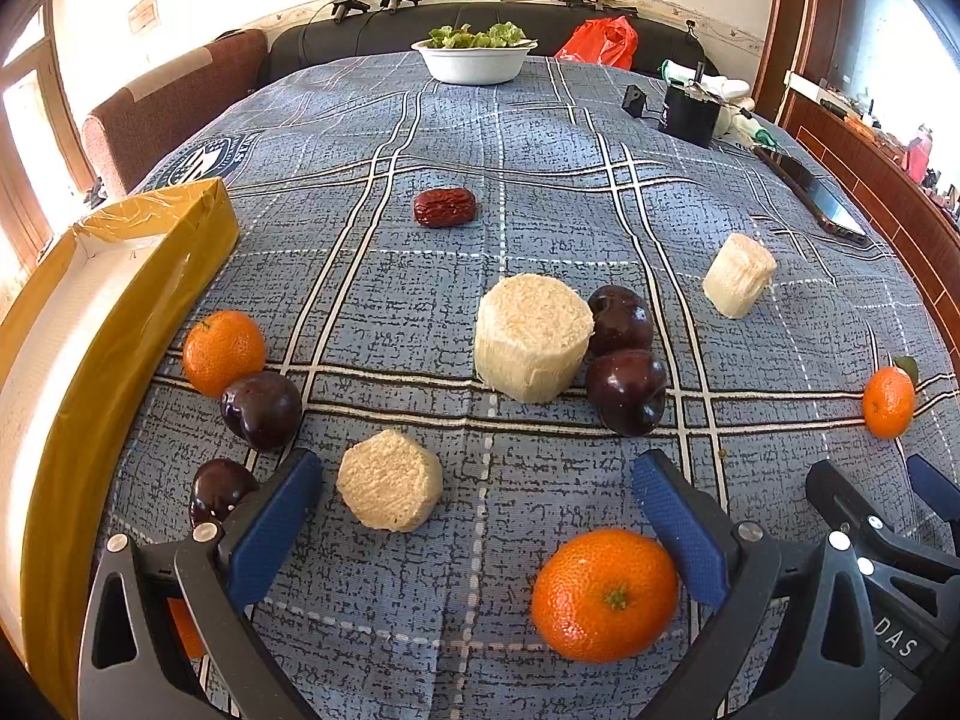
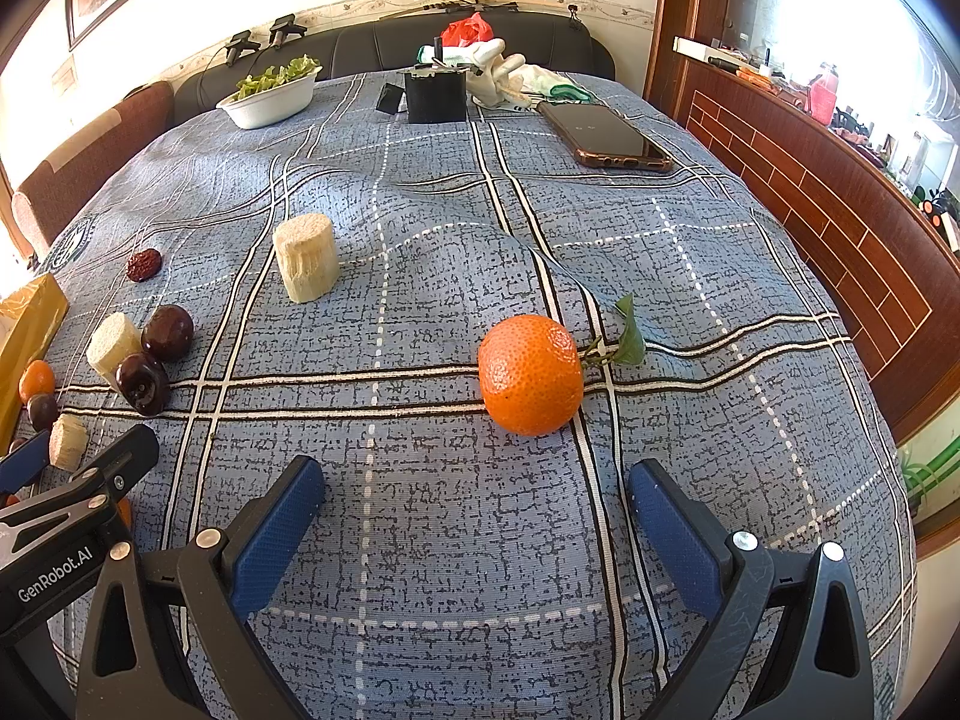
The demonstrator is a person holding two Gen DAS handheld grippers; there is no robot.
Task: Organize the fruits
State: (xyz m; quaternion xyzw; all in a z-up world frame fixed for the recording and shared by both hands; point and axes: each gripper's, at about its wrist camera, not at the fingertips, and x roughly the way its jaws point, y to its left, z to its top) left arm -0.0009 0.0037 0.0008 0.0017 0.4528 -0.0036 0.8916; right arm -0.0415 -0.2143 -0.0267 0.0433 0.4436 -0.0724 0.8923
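Note:
My left gripper is open and empty over the blue plaid cloth. A tangerine lies just inside its right finger, and a pale sugarcane chunk lies between the fingertips. Dark plums, another tangerine, a big sugarcane chunk and a red date lie beyond. My right gripper is open and empty, with a leafy tangerine just ahead of it. A sugarcane chunk stands further back on the left.
A yellow cardboard box sits at the left edge. A white bowl of greens, a black container, a phone and white gloves are at the far end. A wooden cabinet flanks the right side.

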